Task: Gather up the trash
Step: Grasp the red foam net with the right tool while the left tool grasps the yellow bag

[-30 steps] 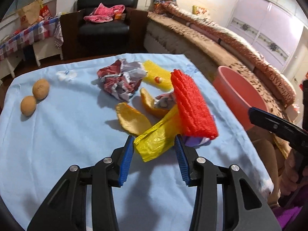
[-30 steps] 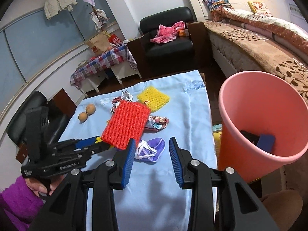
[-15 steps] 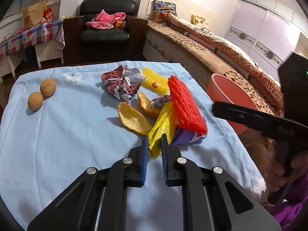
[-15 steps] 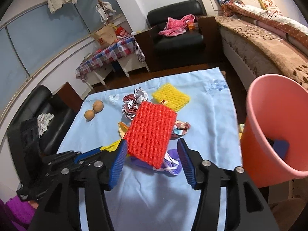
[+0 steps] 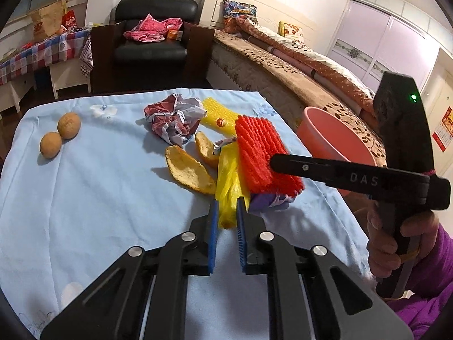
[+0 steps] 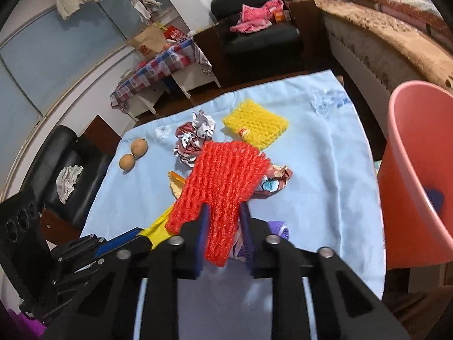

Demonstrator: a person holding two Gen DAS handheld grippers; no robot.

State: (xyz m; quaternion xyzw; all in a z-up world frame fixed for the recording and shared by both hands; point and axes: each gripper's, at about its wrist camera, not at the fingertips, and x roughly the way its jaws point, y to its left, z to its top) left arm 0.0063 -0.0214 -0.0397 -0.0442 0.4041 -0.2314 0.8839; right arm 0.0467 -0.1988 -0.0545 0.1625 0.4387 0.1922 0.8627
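My left gripper (image 5: 227, 206) is shut on a yellow plastic bag (image 5: 228, 175) at the near side of the trash pile on the blue tablecloth. My right gripper (image 6: 223, 212) is shut on a red foam net (image 6: 223, 181), which also shows in the left wrist view (image 5: 262, 153). A purple wrapper (image 5: 269, 199) lies under the net. Orange peels (image 5: 188, 170), a crumpled red and white paper (image 5: 174, 121) and a yellow foam net (image 6: 256, 124) lie farther back. A pink bin (image 6: 416, 170) stands off the table's right edge.
Two round brown fruits (image 5: 59, 134) sit at the table's far left. A small crumpled wrapper (image 6: 276, 181) lies right of the red net. A black armchair (image 5: 154, 28) and a bed (image 5: 297, 65) stand beyond the table.
My left gripper has closed on the yellow bag. My right gripper has moved in from the right and closed on the red foam net.
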